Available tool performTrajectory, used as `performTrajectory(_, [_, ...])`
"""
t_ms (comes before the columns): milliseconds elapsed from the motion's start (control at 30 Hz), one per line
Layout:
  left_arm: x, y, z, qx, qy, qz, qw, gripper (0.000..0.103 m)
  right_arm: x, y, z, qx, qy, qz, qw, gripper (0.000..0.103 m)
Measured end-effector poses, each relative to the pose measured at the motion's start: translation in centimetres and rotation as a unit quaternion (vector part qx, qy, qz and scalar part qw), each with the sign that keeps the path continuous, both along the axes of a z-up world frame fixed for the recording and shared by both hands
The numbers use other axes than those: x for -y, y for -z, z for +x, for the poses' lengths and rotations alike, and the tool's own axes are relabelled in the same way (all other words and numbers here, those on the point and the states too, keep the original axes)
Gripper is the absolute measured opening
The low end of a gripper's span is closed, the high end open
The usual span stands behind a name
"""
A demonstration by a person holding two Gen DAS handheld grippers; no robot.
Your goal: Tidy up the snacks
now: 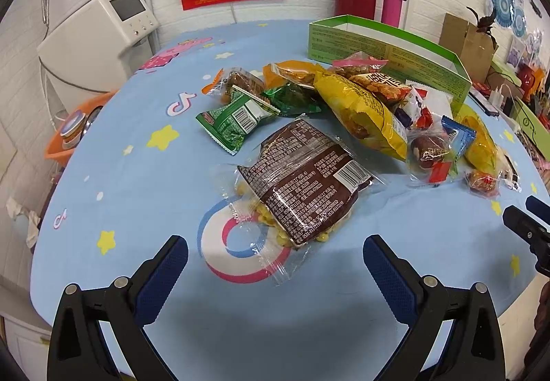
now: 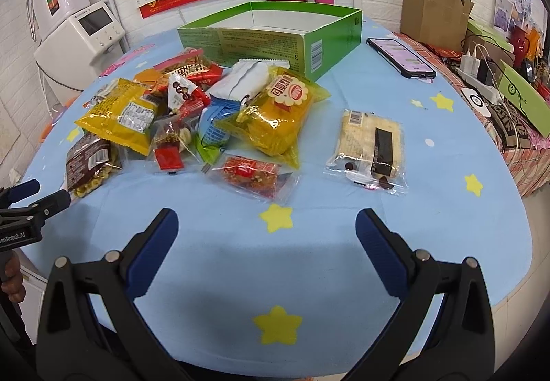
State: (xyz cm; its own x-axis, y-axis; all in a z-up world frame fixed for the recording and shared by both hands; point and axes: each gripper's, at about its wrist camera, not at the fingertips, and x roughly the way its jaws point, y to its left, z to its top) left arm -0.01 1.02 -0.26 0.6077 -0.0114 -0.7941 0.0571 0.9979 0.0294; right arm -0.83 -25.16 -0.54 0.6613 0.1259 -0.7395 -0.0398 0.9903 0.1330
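Star-print tablecloth (image 2: 309,147), "3"-marked green box (image 2: 275,37)

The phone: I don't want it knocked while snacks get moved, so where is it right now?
In the right wrist view, the phone lies flat on the blue tablecloth at the far right, just right of the green box and left of the cardboard box.

glossy plastic snack packets (image 1: 309,188), matt cloth tablecloth (image 1: 137,181)

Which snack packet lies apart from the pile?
The pale clear-wrapped cake packet with the dark stripe, lying alone on the blue cloth to the right of the heap. Every other packet touches or overlaps a neighbour in front of the green box.
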Motion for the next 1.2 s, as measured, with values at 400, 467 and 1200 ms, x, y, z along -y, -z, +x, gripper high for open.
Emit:
performTrajectory(400, [0.0,0.1,0.1,0.001,-0.001,0.002,1.0000,0.103,-0.5,0.0,0.1,0.000,-0.008,-0.002,1.000,0.103])
performTrajectory(467, [-0.1,0.1,0.1,0.001,-0.002,0.002,1.0000,0.103,-0.6,0.0,0.1,0.000,-0.010,-0.002,1.000,0.103])
performTrajectory(1200, [-1.4,0.3,0.7,-0.006,-0.004,0.009,0.9999,0.103,-3.2,0.2,0.9,0.014,-0.100,0.048,0.994,0.103])
